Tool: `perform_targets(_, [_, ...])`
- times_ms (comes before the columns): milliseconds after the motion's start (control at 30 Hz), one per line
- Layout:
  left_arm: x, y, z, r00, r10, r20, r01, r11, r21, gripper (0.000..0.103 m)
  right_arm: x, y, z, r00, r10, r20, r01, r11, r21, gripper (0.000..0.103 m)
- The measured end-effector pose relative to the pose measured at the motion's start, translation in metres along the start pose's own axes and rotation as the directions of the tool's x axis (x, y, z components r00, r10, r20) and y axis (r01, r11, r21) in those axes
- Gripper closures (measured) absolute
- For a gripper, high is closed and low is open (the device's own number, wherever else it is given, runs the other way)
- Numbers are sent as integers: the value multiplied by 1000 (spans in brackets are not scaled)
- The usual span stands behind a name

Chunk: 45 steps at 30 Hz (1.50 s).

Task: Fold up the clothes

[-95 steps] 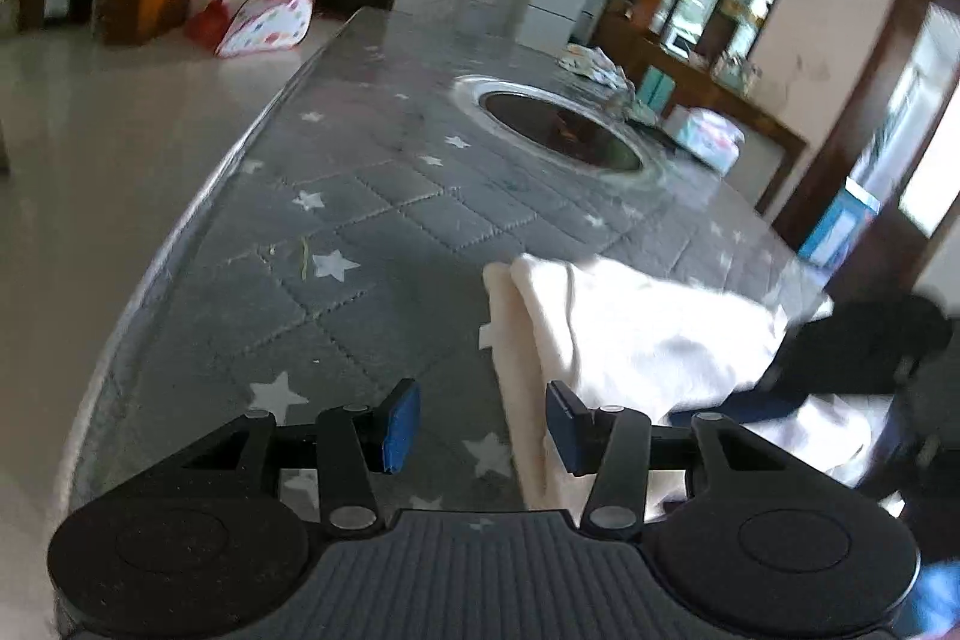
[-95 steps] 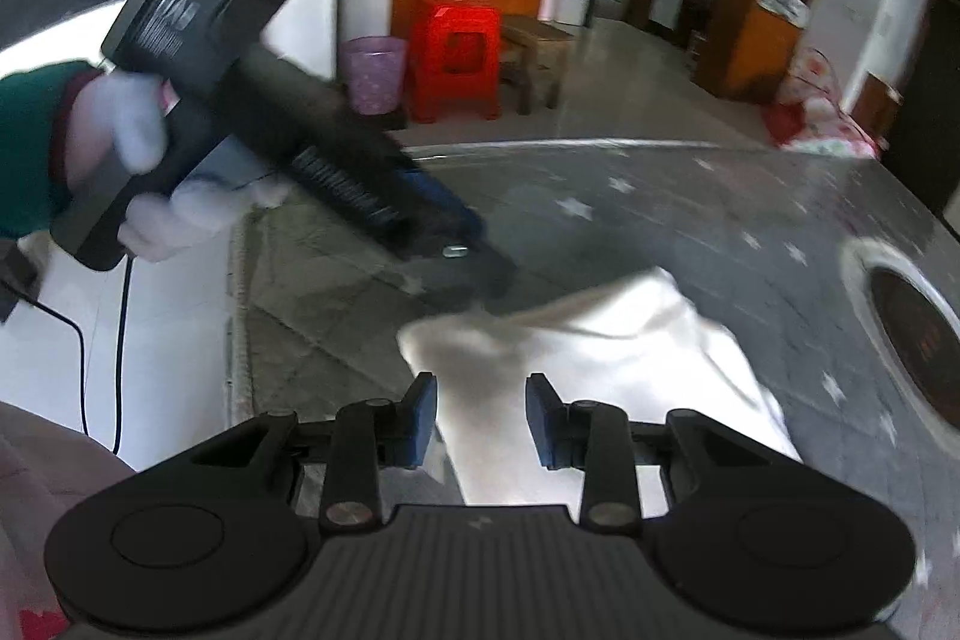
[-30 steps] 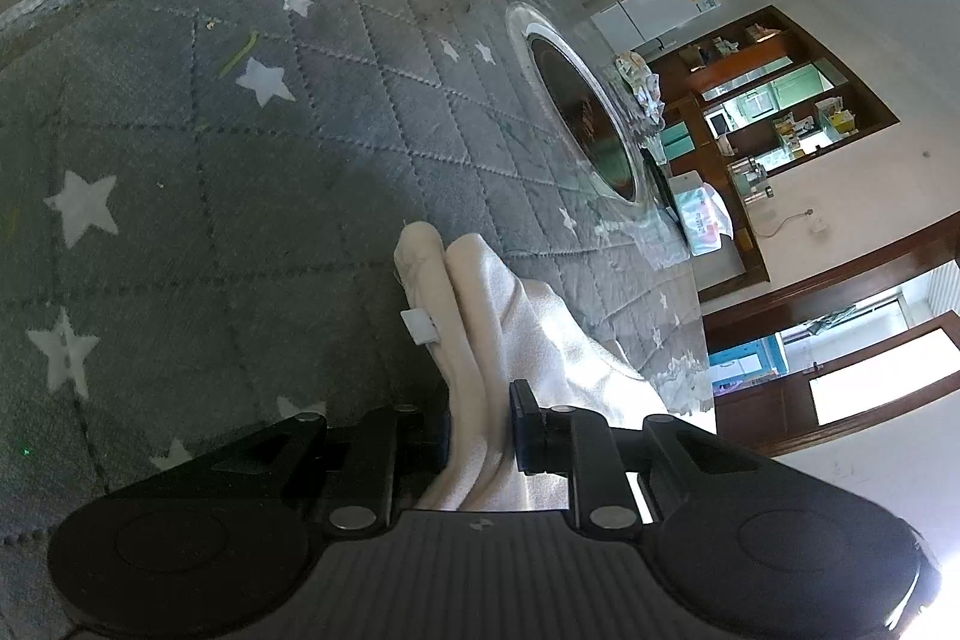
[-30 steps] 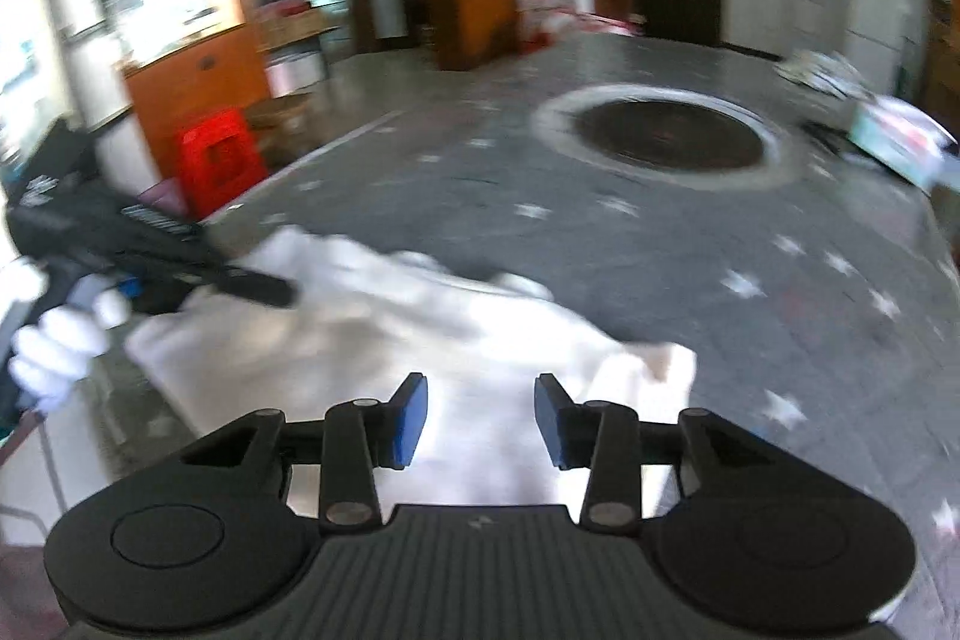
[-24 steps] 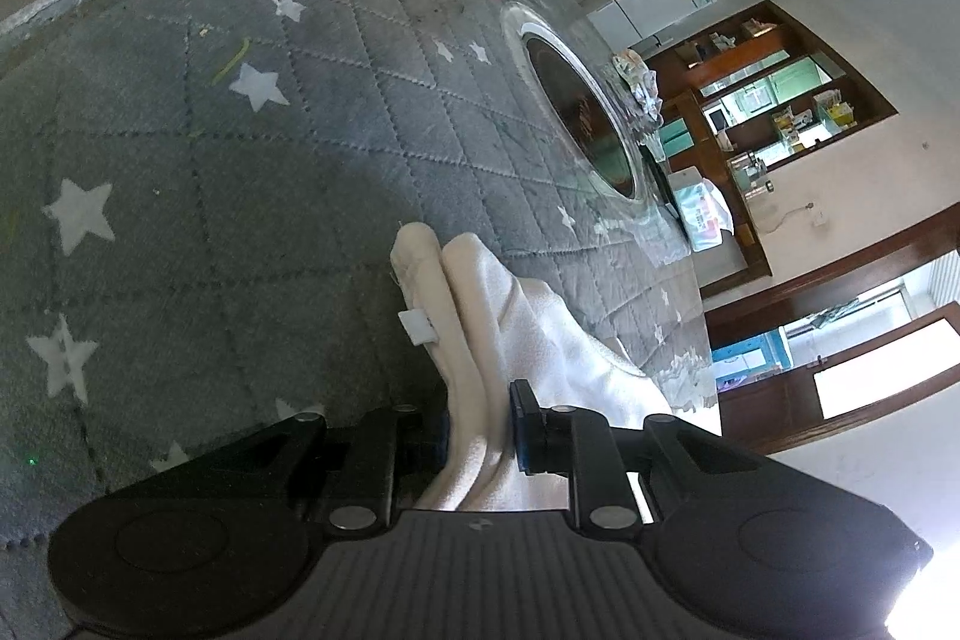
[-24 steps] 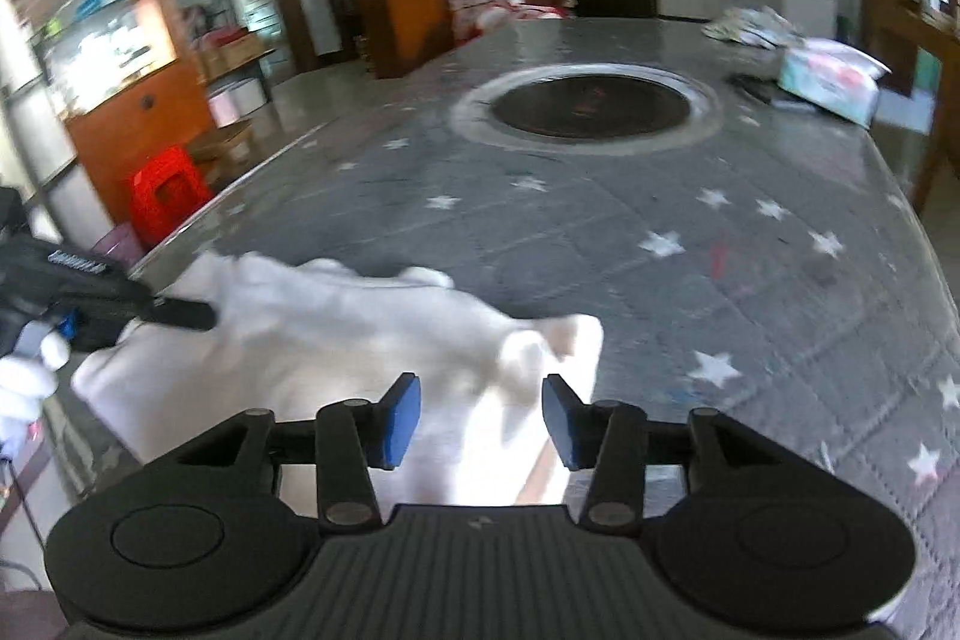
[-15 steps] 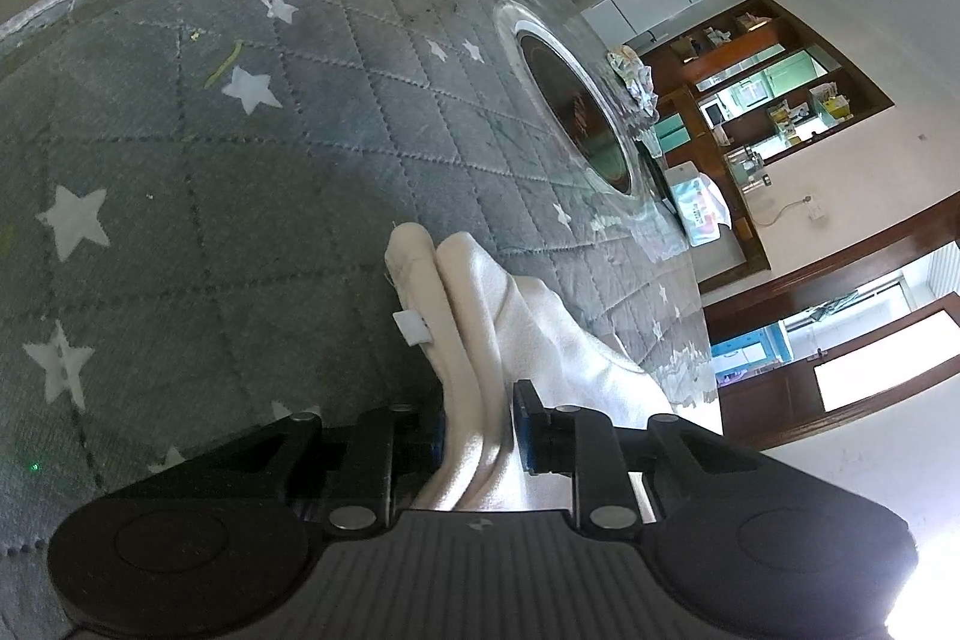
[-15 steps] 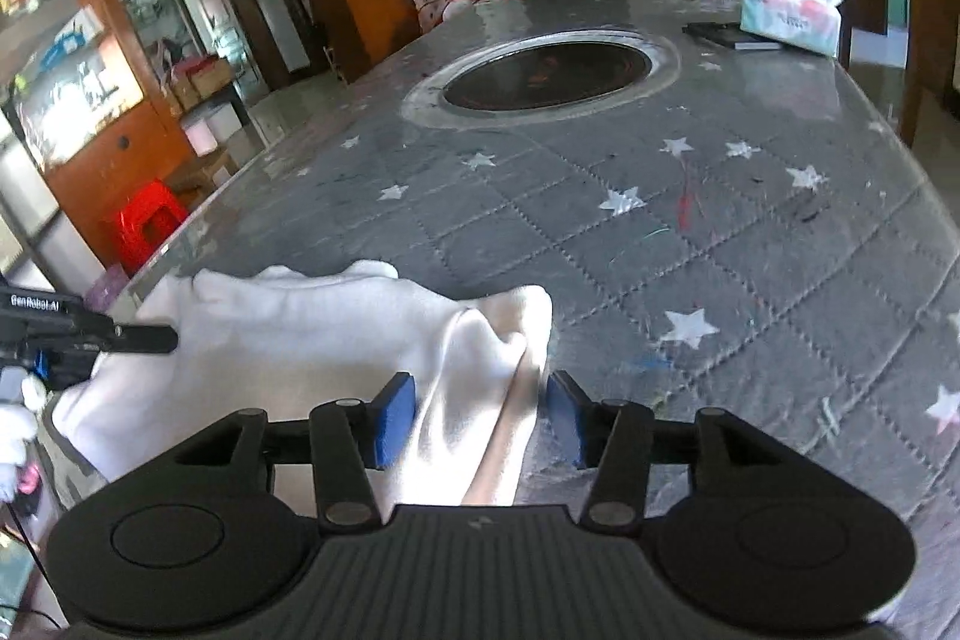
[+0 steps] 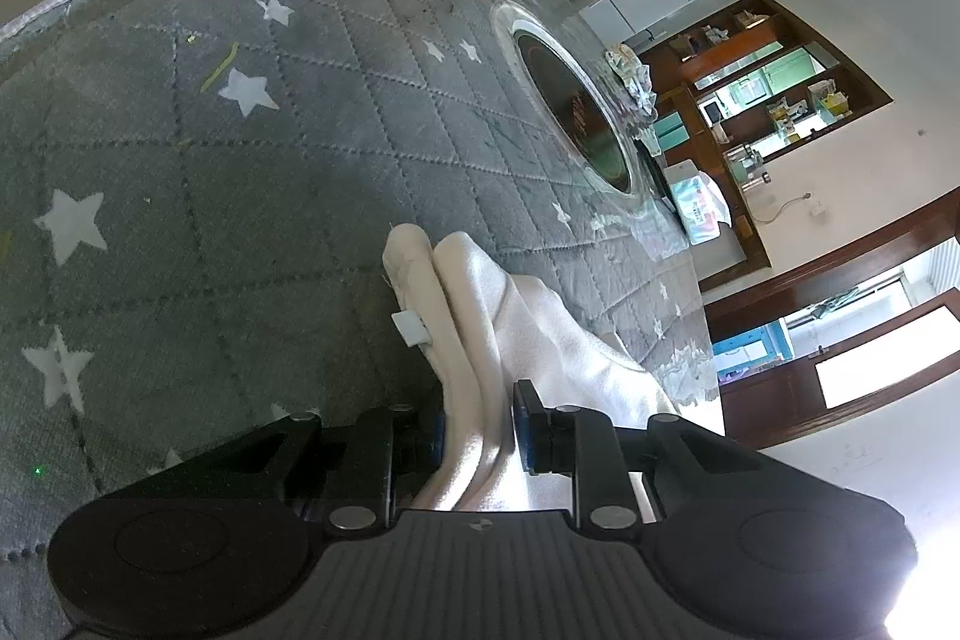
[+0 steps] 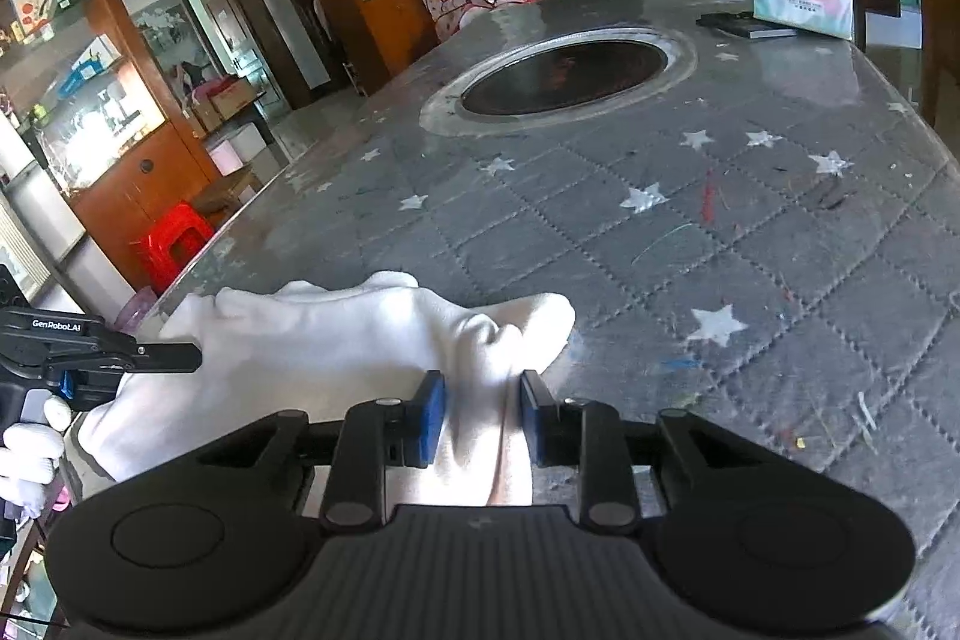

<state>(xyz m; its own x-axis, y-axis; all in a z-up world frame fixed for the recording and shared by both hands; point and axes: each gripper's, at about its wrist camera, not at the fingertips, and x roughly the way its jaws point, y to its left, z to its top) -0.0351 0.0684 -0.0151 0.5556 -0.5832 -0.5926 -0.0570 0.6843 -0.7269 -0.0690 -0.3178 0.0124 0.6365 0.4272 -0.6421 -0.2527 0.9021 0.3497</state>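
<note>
Your right fingers (image 10: 431,418) have just closed on the cream garment (image 10: 336,334) at its 5 o'clock corner on the counter (image 10: 750,232), while your left fingers (image 9: 527,424) stay clenched on its doubled edge, so you can lift and fold.

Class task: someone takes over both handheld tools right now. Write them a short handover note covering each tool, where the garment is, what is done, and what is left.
Left tool: shut on a bunched edge of the cream-white soft cloth garment, near its small white tag.
Right tool: jaws have just been closing; now shut on the garment's opposite end.
Garment: lies crumpled at the near edge of the grey quilted star-patterned table cover, stretched between the two tools.
Done: both ends gripped.
Left: no neat fold shows yet; lift, spread it flat, then fold.
</note>
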Motion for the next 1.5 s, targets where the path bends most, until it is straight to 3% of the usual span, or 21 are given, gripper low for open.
perform_targets(67, [0, -1, 0, 1000, 2, 1, -2, 1000, 5, 79, 1, 0, -1, 1000, 2, 5, -2, 1000, -2, 76])
perform_targets(133, [0, -3, -1, 1000, 8, 3, -8, 1000, 17, 79, 3, 3, -1, 1000, 7, 6, -7, 1000, -3, 85])
perform_targets(233, [-1, -9, -3, 1000, 30, 5, -31, 998, 59, 82, 2, 7, -1, 1000, 9, 14, -9, 1000, -6, 90])
perform_targets(400, [-3, -21, -4, 998, 55, 8, -56, 991, 120, 84, -13, 13, 2, 998, 4, 62, -3, 1000, -14, 91])
perform_targets(933, [-1, -69, -11, 1000, -24, -1, 23, 968, 252, 87, -69, 24, 10, 980, -51, 190, 64, 996, -62, 93])
perform_targets(1267, [21, -65, -15, 998, 10, -54, 3, 969, 247, 87, -58, -5, -7, 988, -114, 106, 112, 993, 23, 93])
perform_targets(1500, [27, -53, -16, 997, 34, -71, -17, 974, 226, 87, -45, -31, -20, 991, -113, 66, 106, 988, 110, 80])
